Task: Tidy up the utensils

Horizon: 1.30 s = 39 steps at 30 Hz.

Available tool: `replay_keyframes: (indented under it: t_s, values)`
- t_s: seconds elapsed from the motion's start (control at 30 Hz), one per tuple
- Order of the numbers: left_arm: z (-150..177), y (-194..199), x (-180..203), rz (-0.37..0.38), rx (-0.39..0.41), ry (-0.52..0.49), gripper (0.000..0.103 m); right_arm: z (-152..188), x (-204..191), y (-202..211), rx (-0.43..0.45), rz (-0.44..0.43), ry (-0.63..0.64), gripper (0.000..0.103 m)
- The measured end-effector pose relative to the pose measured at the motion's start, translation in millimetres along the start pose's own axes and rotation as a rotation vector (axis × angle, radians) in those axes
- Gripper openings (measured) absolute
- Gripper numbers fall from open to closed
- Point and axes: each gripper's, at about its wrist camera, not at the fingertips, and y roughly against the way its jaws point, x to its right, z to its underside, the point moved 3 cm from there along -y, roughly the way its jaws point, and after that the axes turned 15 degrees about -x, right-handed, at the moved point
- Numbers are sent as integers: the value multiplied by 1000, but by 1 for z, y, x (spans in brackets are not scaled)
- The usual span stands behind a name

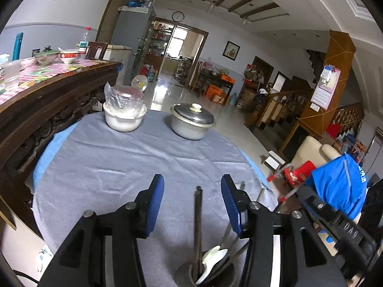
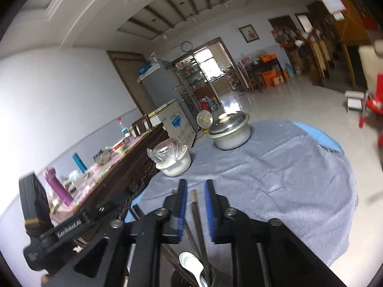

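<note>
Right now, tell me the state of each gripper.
Left gripper: jaws open, holding nothing; a utensil handle stands between them, untouched.
Right gripper: jaws open, narrow gap around chopsticks, no grip.

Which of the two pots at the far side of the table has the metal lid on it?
The grey metal pot, on the right in the left wrist view, has a metal lid with a pale knob. The white pot to its left is covered with clear plastic wrap instead.
</note>
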Motion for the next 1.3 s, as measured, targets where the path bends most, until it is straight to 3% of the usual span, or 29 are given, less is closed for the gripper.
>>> replay_keyframes:
  t_s: [0.2,0.47,0.53,0.63,0.67,0.87,1.3]
  values:
    - [6,1,-10,-80,-2,11,59,-3,21,5,-1,35,-58,23]
    - [16,8,-6,-227,-3,-19,71,2,18,10,-21,42,-62,25]
    - [18,13,-6,-258,5,-23,74,5,15,15,-21,44,-59,32]
    - [24,20,-5,-306,11,-32,77,13,10,25,-4,47,-49,54]
    - [27,22,-3,-329,15,-40,78,16,8,29,6,51,-44,56]
    - [47,33,3,-398,10,-81,84,40,0,43,-4,76,-23,56]
    - [92,74,-2,-525,-19,-68,89,107,-14,52,-150,127,32,60]
